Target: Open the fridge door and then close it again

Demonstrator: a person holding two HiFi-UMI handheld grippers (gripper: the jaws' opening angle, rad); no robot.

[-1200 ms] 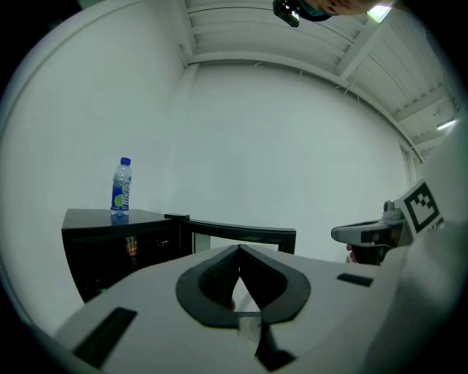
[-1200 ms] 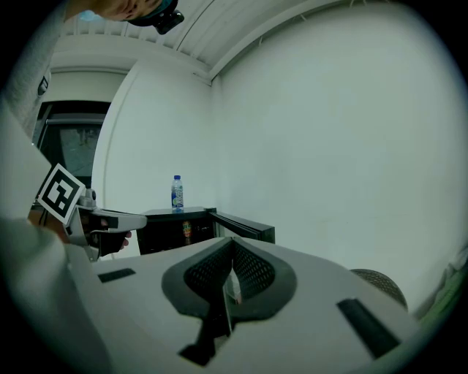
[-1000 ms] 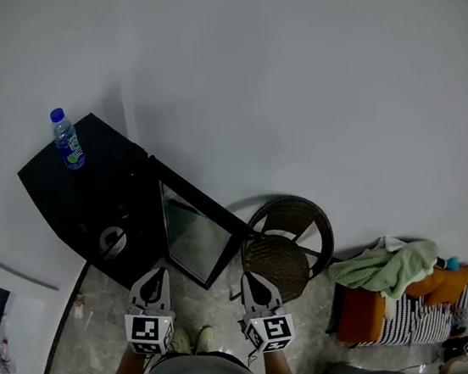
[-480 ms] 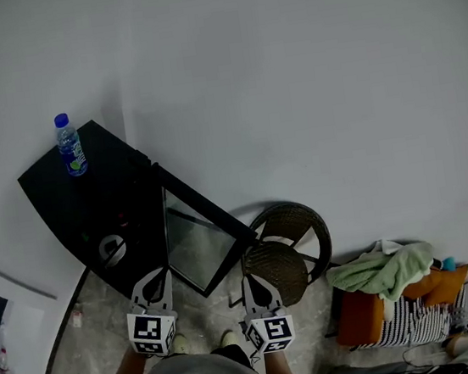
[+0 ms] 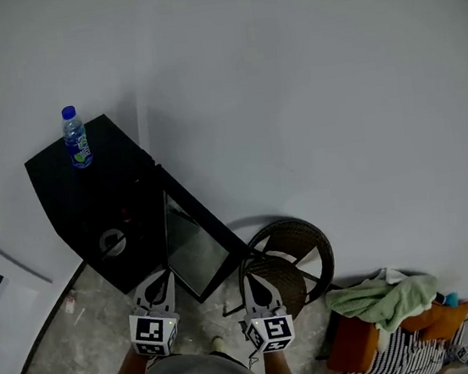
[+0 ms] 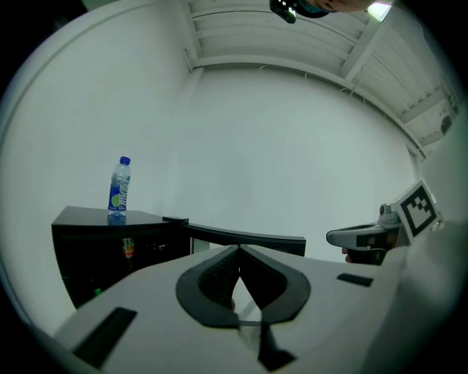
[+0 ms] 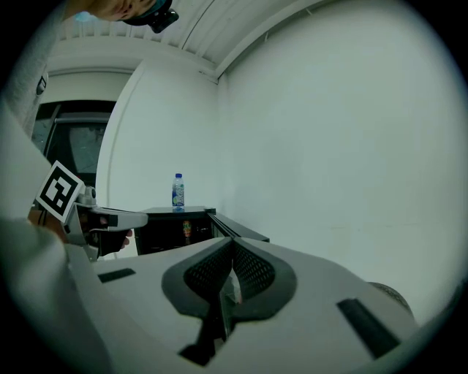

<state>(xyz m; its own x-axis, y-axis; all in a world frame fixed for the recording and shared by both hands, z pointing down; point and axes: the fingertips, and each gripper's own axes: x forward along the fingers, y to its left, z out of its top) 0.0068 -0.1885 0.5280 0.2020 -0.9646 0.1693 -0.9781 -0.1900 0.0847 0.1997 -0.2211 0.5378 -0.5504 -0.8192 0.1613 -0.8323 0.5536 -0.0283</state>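
We record a black fridge (image 5: 81, 198) against the white wall (image 5: 306, 87) at the left of the head view. A clear water bottle (image 5: 76, 137) with a blue cap stands upright on the fridge's top, close to its rear edge by the wall. The fridge is open. Its glass-paned door (image 5: 191, 239) is swung out from the cabinet's right front corner and reaches across the pale stone floor (image 5: 68, 358), and its free end lies just beside the chair. Both gripper views show small coloured items on the shelves inside, but we cannot identify them.

The left gripper (image 5: 157, 279) is held low in front of the person, its tip pointing toward the open cabinet and apart from it. In its own view the jaws are pressed together with nothing between them. The right gripper (image 5: 252, 279) is held level beside it and well apart from it. Its tip lies over the near rim of the chair in the head view, and we cannot tell whether they touch. Its jaws are likewise closed tight and empty. Neither gripper touches the door.

To the right stands a round dark wicker chair (image 5: 297, 242) near the wall. Further right a green cloth (image 5: 377, 298) is draped over an orange seat (image 5: 356, 344), with striped fabric (image 5: 406, 358) just beside it.
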